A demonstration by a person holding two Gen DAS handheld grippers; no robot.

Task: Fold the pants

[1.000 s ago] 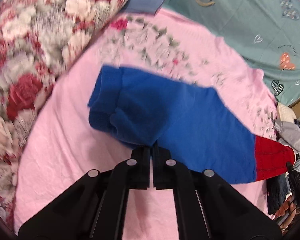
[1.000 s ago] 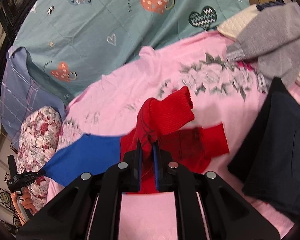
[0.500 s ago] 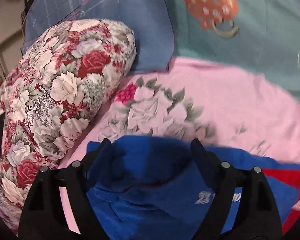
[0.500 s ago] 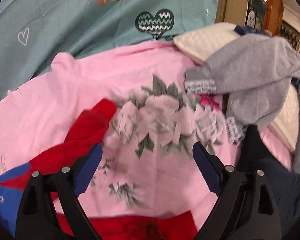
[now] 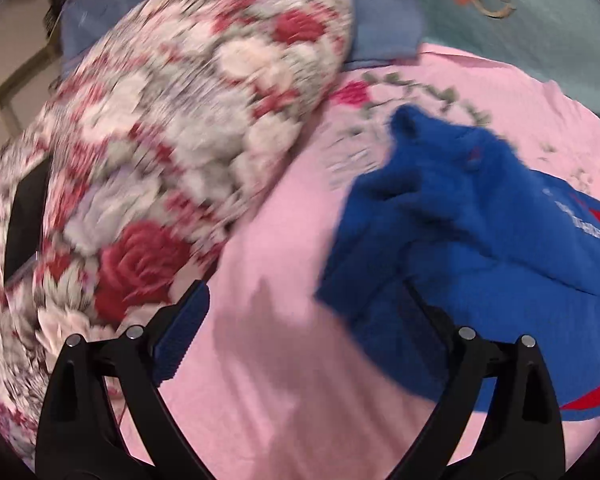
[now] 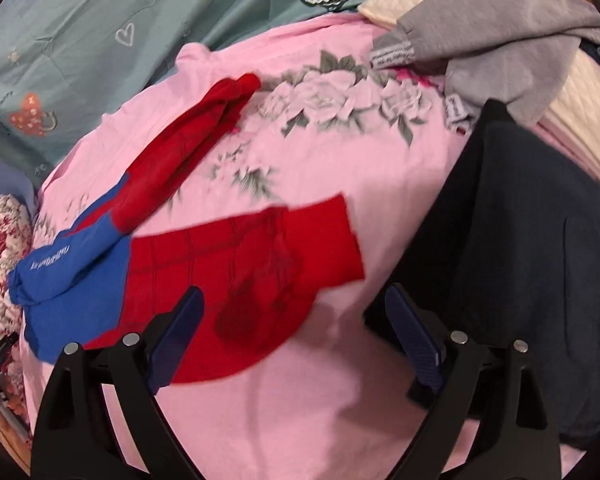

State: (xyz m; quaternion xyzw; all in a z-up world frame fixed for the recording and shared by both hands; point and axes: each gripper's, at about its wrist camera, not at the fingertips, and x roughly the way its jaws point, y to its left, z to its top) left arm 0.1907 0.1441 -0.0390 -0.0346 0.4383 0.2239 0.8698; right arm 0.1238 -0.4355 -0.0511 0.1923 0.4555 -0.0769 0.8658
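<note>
The blue and red pants (image 6: 204,248) lie on the pink bedsheet (image 6: 300,400). Their two red legs spread apart, one running up toward the back (image 6: 188,132), the other flat toward the right. The blue waist end (image 5: 480,240) is bunched at the right of the left wrist view. My left gripper (image 5: 300,328) is open over bare sheet, its right finger overlapping the blue cloth's edge. My right gripper (image 6: 296,328) is open just above the near red leg, holding nothing.
A rolled floral quilt (image 5: 172,152) lies left of the waist end. A dark navy garment (image 6: 520,260) lies right of the pants, with a grey garment (image 6: 520,40) and a cream quilted pillow (image 6: 580,128) behind it. A teal heart-print sheet (image 6: 120,32) covers the back.
Both grippers were shut on the pants a second ago, left on the blue waist, right on a red leg. Both have let go and opened; the pants now lie flat on the bed.
</note>
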